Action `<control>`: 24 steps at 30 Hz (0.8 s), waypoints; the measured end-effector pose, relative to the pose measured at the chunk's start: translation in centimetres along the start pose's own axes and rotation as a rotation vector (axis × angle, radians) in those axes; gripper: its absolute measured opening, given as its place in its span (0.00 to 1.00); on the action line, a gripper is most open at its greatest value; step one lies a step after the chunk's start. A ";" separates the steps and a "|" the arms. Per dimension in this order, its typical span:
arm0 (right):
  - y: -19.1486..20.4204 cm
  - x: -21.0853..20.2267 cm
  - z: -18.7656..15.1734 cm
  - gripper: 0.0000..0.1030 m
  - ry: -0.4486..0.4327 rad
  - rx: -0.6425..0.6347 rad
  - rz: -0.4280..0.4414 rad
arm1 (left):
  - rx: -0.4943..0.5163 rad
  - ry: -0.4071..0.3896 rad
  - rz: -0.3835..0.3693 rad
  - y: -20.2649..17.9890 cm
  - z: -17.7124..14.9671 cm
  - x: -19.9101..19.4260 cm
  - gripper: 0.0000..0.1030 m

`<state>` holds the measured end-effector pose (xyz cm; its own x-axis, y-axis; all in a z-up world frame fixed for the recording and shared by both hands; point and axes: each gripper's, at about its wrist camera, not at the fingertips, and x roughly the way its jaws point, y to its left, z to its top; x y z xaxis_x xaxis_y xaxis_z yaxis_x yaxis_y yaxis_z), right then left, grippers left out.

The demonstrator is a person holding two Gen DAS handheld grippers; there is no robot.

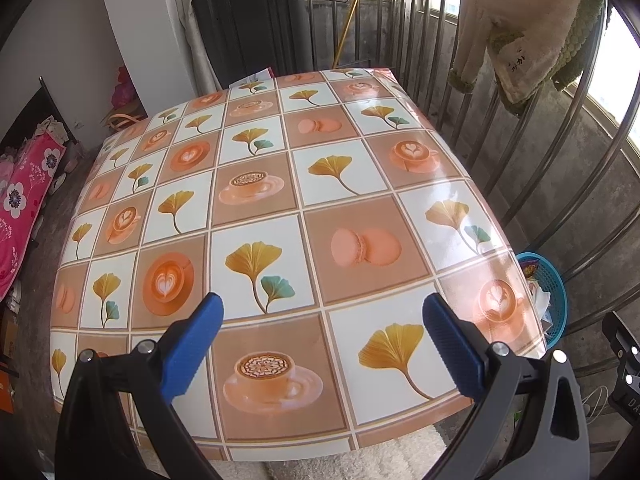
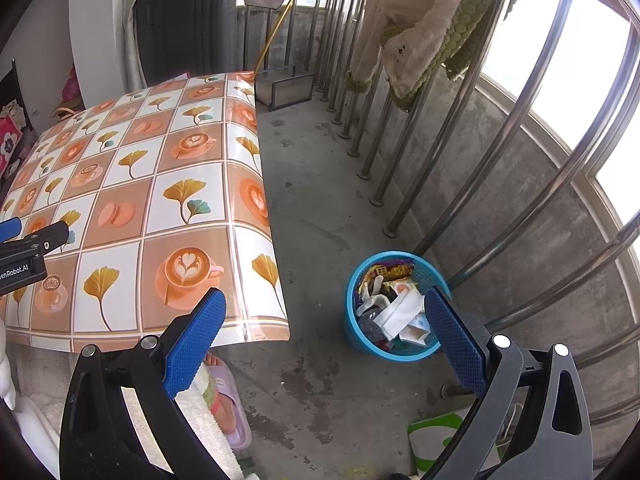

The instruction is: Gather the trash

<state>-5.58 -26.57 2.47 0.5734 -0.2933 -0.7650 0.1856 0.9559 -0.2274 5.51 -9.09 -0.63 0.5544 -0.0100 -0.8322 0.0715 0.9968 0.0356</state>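
Currently upright on floor beside bench (image 2: 132,184): blue mesh basket (image 2: 354,320), mouth upward, crammed with crumpled wrappers (image 2: 400,312). Left claw (image 1: 322,338), right claw (image 2: 324,334) wide, empty.

Left gripper (image 1: 323,312) held above patterned tablecloth (image 1: 280,184), blue pads (image 1: 196,344) spread wide, nothing between; blue basket (image 1: 554,292) of scraps beside table's right edge; steel railing (image 1: 520,128) behind.
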 end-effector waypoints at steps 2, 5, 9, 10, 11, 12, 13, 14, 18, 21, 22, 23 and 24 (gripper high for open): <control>0.2 0.0 0.0 0.93 -0.001 -0.007 0.004 | 0.000 0.001 0.003 0.0 0.0 0.0 0.95; 0.4 0.0 0.1 0.93 -0.003 -0.013 0.011 | 0.001 0.001 0.009 0.2 -0.1 0.0 0.95; 0.7 0.2 0.1 0.93 0.001 -0.017 0.017 | -0.001 0.007 0.014 0.5 -0.1 0.1 0.95; 0.7 0.2 0.0 0.93 0.001 -0.020 0.019 | -0.002 0.008 0.015 0.5 -0.2 0.1 0.95; 0.8 0.1 0.0 0.93 0.000 -0.023 0.020 | -0.001 0.009 0.016 0.6 -0.2 0.2 0.95; 0.8 0.1 0.0 0.93 0.000 -0.025 0.020 | 0.000 0.010 0.016 0.6 -0.3 0.2 0.95; 0.8 0.1 0.0 0.93 -0.001 -0.027 0.022 | 0.002 0.011 0.018 0.6 -0.3 0.2 0.95; 0.9 0.1 0.0 0.93 -0.001 -0.027 0.023 | 0.003 0.011 0.019 0.6 -0.3 0.2 0.95; 1.0 0.1 -0.1 0.93 0.001 -0.029 0.029 | 0.002 0.007 0.025 0.7 -0.3 0.1 0.95; 1.1 0.2 -0.2 0.93 0.002 -0.035 0.031 | 0.000 0.009 0.027 0.8 -0.4 0.1 0.95; 1.1 0.2 -0.2 0.93 0.002 -0.036 0.032 | -0.001 0.009 0.027 0.8 -0.4 0.1 0.95; 1.1 0.2 -0.2 0.93 0.003 -0.037 0.032 | -0.001 0.009 0.027 0.8 -0.3 0.2 0.95; 1.1 0.3 -0.1 0.93 0.004 -0.038 0.032 | -0.001 0.009 0.027 0.8 -0.3 0.2 0.95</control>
<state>-5.34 -25.62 1.93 0.5756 -0.2629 -0.7743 0.1368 0.9645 -0.2258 5.37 -8.28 -0.93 0.5482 0.0175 -0.8361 0.0559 0.9968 0.0574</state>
